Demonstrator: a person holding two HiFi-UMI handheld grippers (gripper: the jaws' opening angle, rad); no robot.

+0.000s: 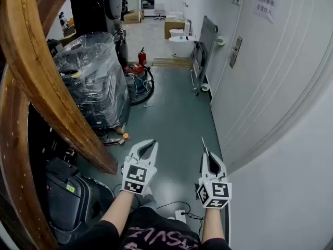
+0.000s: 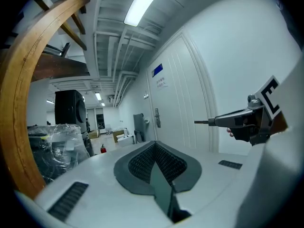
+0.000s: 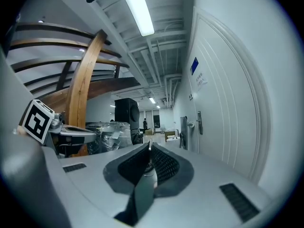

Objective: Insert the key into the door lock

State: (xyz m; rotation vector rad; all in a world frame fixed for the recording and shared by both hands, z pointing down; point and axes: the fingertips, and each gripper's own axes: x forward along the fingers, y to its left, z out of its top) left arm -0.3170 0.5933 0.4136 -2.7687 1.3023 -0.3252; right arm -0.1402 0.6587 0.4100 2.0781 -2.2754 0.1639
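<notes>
Along the corridor's right wall, the door lock (image 1: 235,51) sat well ahead and rightward of the right gripper (image 1: 209,159), which pinched the key (image 1: 204,145) pointing forward; the left gripper (image 1: 148,147) was closed, empty.

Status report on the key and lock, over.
Right gripper shut on key, tip sticking out. Left gripper shut, empty. Lock ahead on right, key well short. Nothing between them.

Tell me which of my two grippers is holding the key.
The right gripper: its jaws are shut on the key, whose blade sticks out past the tips. The left gripper is shut on nothing.
</notes>
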